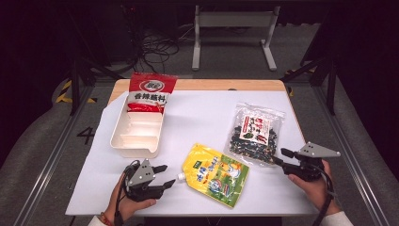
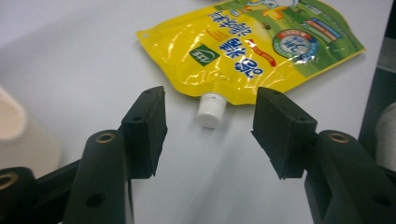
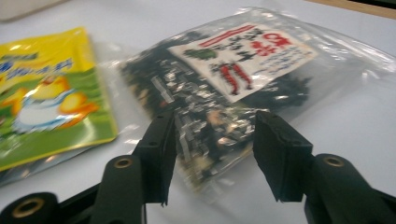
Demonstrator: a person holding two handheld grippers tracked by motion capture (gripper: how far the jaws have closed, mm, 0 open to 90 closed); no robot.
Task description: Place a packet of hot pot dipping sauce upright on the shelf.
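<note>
The left gripper (image 2: 208, 135) has its fingers (image 2: 145, 128) parted, with nothing between the pads. Just ahead of them, in the gap as the left gripper view shows it, lies the white screw cap (image 2: 210, 110) of a yellow spouted pouch (image 2: 247, 51). The cap points back toward the fingers, and the pouch stretches away from them, so its long axis runs nearly in line with the gripper's reach. In the high view the pouch (image 1: 217, 174) lies flat on the white counter (image 1: 197, 117), slanting from its cap near the left gripper (image 1: 162, 176) down toward the counter's near edge. The left hand (image 1: 129, 205) is clearly the nearer one to that cap, so a short push forward should be all a grip on the spout takes.

The right gripper (image 3: 212, 149) has its fingers (image 3: 280, 149) spread around the near corner of a clear bag of dark dried seaweed (image 3: 219, 88). The plastic lies between the pads, but I cannot tell whether they press on it. Seen from above, that bag (image 1: 254, 134) lies just beyond the right gripper (image 1: 281, 157), toward the counter's middle, its near corner just beside the pouch's far end.

Farther off, at the counter's far left, a white divided tray (image 1: 123, 146) holds a red and white packet (image 1: 149, 94) propped at its far end.
</note>
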